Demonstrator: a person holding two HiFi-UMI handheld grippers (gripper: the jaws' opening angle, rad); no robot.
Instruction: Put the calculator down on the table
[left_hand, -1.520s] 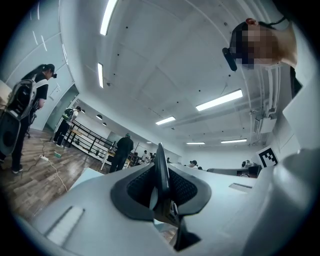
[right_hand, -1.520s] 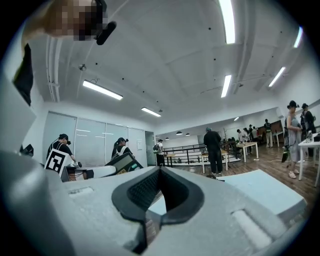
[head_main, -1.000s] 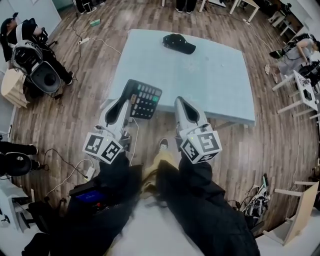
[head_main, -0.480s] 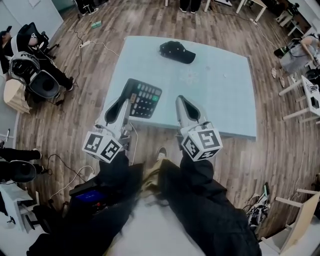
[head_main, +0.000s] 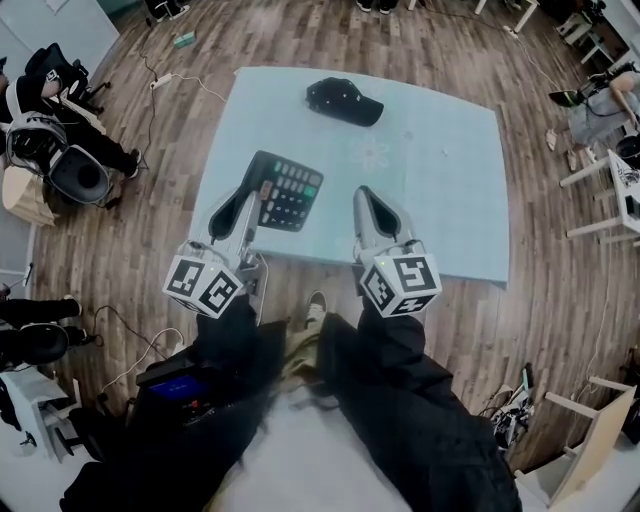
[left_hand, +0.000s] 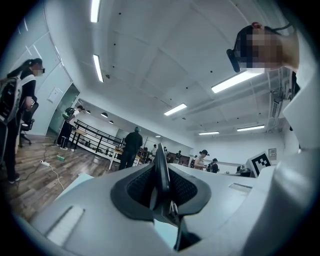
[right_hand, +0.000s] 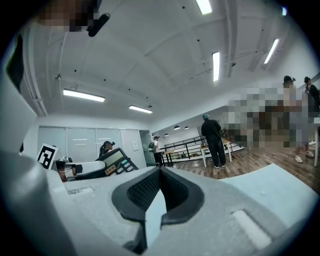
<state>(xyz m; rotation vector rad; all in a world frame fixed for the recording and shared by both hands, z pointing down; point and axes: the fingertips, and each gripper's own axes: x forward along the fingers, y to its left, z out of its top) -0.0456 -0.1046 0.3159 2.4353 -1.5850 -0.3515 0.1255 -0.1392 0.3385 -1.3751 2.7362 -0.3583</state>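
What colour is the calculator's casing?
The calculator is black; best seen in the head view.

The table (head_main: 440, 200) lay bare across its centre and right side in the head view, leaving room to reach in from the lower edge. A cap (head_main: 343, 100) sat near its upper edge, and the calculator (head_main: 285, 190) covered its lower left part.

The left arm (head_main: 226, 338) and right arm (head_main: 392, 345), both dark-sleeved, reach forward side by side with the grippers held level. In the head view the left gripper (head_main: 248, 203) angles toward 1 o'clock and the right gripper (head_main: 366, 195) toward 11 o'clock, each with its marker cube at the 6 o'clock end. The left gripper's jaws clamp the thin edge of the calculator (head_main: 287, 193) — the right gripper's jaws meet tip to tip with nothing between them.
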